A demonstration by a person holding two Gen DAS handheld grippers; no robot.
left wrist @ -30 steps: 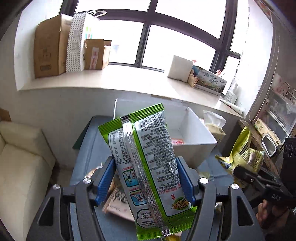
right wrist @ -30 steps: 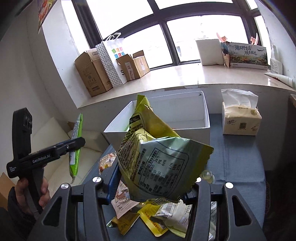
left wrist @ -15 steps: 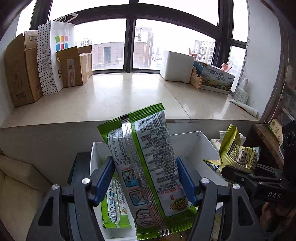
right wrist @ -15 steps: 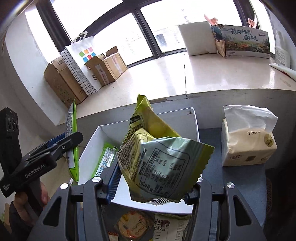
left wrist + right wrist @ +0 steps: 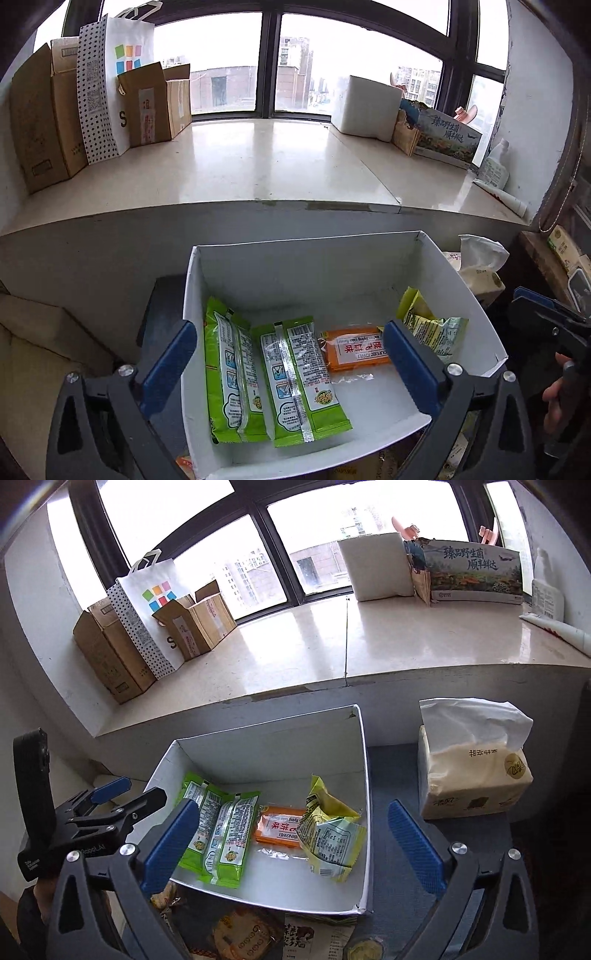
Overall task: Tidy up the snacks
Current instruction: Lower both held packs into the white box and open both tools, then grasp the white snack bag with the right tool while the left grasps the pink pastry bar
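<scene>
A white box (image 5: 306,266) (image 5: 269,746) holds two green snack packets (image 5: 295,373) (image 5: 225,834) side by side, an orange packet (image 5: 354,350) (image 5: 279,829) and a yellow-green bag (image 5: 430,328) (image 5: 330,834). My left gripper (image 5: 291,354) is open and empty above the box's near left part. My right gripper (image 5: 293,834) is open and empty above the box's near edge. The left gripper also shows at the left of the right wrist view (image 5: 110,805).
More snack packets (image 5: 243,934) lie on the blue-grey table in front of the box. A tissue pack (image 5: 472,768) stands right of the box. Cardboard boxes (image 5: 40,118) and a paper bag (image 5: 110,81) stand on the window ledge behind.
Both grippers have opened over the box. The green packet from the left one and the yellow-green bag from the right one now lie inside the box.
</scene>
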